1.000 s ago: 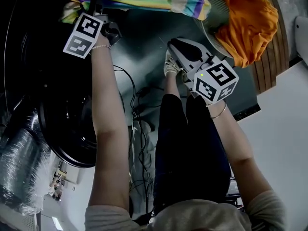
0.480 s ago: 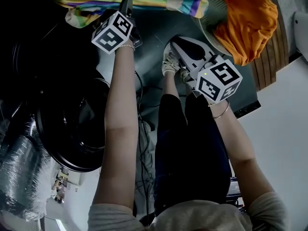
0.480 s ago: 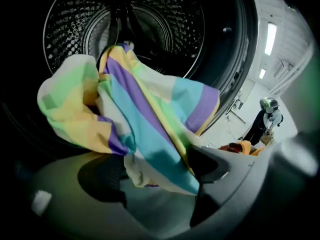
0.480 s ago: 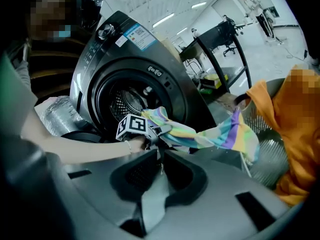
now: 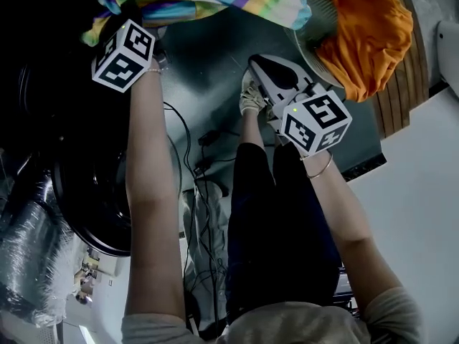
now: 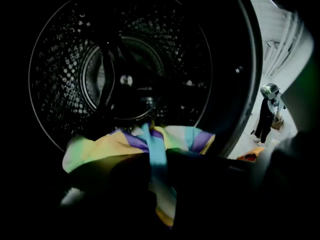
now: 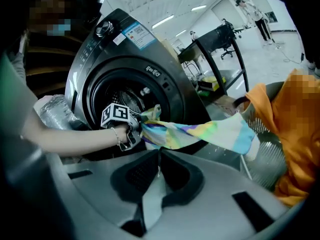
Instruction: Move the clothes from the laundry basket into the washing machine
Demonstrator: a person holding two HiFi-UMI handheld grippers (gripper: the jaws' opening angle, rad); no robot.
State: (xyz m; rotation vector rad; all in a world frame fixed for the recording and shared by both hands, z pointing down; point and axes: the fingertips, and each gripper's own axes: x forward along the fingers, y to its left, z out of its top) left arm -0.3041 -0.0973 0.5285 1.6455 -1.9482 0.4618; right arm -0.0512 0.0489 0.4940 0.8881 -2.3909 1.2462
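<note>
Left gripper is back at the left of the head view, having swung toward centre and returned within the last second. The striped cloth is now stretched straighter across the top of that view than before. Left jaws have just been closing. The left gripper view shows them dark on either side of a bunched fold of the striped cloth and pinching it. That view looks into the perforated drum. The gripped end of the cloth is spread at the lower lip of the opening, at the mouth and not deep inside. In the right gripper view the cloth runs as a band from the left gripper at the washing machine across to the rim of the laundry basket, where its far end droops. An orange garment lies heaped in the basket and spills over its edge. Right gripper is held between the machine and the basket, apart from the cloth. Its jaws are together at the tips with nothing between them. The washer door hangs open at the lower left of the head view. Black cables trail on the floor between the person's forearms.
</note>
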